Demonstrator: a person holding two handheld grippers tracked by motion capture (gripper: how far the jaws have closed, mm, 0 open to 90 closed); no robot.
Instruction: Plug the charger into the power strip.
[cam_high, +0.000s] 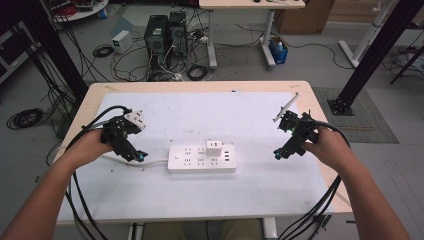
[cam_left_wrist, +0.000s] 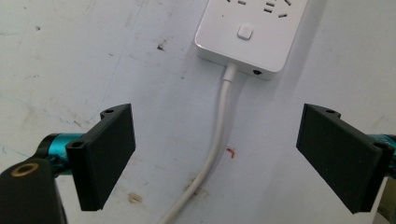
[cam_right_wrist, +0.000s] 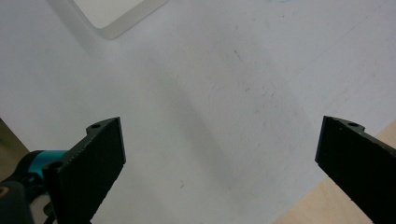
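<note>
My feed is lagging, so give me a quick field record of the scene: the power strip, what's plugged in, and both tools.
power strip: white power strip lying flat mid-mat
plugged in: white adapter seated in the strip's far row
cord: white cord leaves the strip's left end, running between the left tool's jaws
left tool: left tool open, empty, beside the cord end
right tool: right tool open, empty, right of the strip
surface: white mat on a wooden table
</note>
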